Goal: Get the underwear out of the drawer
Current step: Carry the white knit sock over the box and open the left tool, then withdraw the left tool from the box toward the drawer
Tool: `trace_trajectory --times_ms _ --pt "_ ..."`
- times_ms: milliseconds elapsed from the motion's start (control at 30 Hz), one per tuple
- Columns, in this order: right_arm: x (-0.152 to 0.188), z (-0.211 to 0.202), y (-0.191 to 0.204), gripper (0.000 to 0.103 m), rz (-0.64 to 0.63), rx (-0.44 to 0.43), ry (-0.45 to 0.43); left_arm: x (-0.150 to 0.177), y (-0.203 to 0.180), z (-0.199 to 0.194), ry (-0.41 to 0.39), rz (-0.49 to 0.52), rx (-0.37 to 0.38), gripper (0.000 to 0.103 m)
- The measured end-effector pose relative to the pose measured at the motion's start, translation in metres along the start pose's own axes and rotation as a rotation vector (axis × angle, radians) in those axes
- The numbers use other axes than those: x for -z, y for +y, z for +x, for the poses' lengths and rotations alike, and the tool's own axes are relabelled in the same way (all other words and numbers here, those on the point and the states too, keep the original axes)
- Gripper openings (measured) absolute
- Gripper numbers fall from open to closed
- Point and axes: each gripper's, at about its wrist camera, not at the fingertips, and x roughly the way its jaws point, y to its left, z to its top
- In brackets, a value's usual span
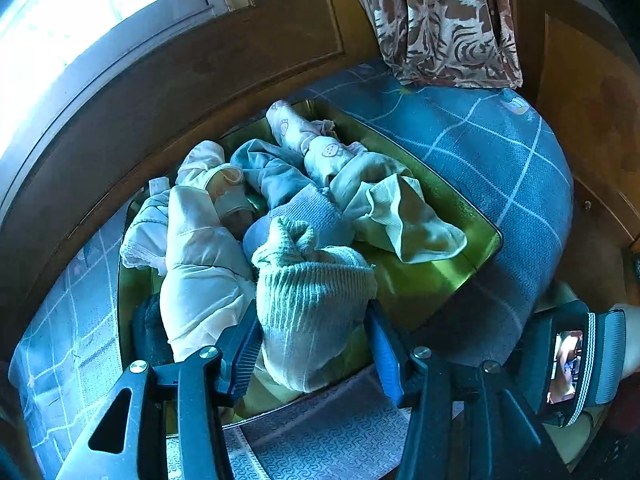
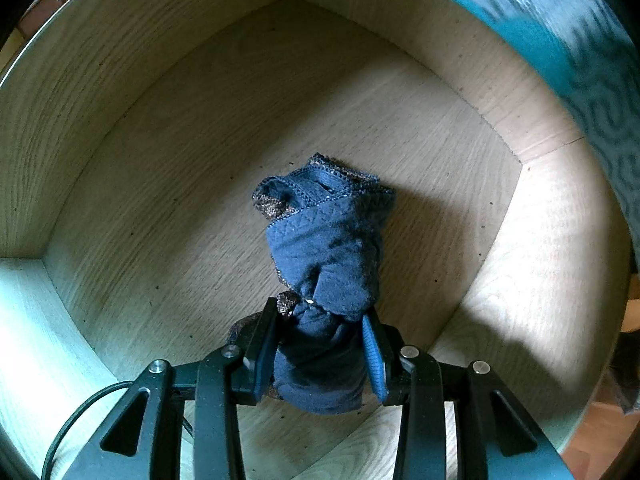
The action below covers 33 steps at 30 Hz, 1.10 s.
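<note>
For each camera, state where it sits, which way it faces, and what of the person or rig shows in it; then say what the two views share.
Left wrist: on the left gripper, angled down over a tray of piled clothes on a blue bedcover; its fingers straddle a pale ribbed garment; a strapped wrist shows at right.
Right wrist: on the right gripper, facing steeply down into a wooden drawer; its fingers pinch dark blue underwear.
Shared: probably only the blue patterned cover.

One navy underwear point(image 2: 324, 256), one wooden drawer point(image 2: 192, 128), one green tray point(image 1: 460, 216), two claws point(image 1: 312, 344) point(image 2: 320, 344)
</note>
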Motion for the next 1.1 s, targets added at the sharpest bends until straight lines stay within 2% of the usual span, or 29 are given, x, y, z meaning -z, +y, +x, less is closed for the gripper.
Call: trace_trajectory --times_ms 167,267,367,433,533,667,833,900,1100 --pt "-0.001 0.001 0.0 0.039 0.002 0.002 0.005 0.007 0.009 -0.013 -0.057 -0.07 0.023 0.068" --pt "-0.001 0.001 0.0 0.039 0.005 0.001 0.004 0.016 0.013 -0.029 -0.132 -0.14 0.002 0.068" --pt "-0.001 0.001 0.0 0.039 0.007 0.002 0.004 0.037 0.016 -0.049 -0.251 -0.277 0.005 0.069" --pt "-0.001 0.001 0.0 0.039 0.008 0.003 0.005 0.057 0.014 -0.055 -0.305 -0.385 0.057 0.069" --pt "-0.002 0.002 0.0 0.039 0.008 0.005 0.009 0.086 0.002 -0.057 -0.348 -0.488 0.135 0.069" --pt "-0.003 0.003 0.001 0.039 0.01 0.009 0.012 0.121 -0.026 -0.049 -0.358 -0.552 0.18 0.069" --pt "-0.003 0.003 0.003 0.039 0.005 0.023 0.017 0.147 -0.045 -0.04 -0.336 -0.609 0.182 0.069" --pt "-0.004 0.004 0.004 0.039 0.002 0.028 0.02 0.158 -0.047 -0.04 -0.321 -0.645 0.166 0.069" --pt "-0.005 0.006 0.006 0.039 0.002 0.034 0.028 0.177 -0.05 -0.044 -0.288 -0.666 0.081 0.069"
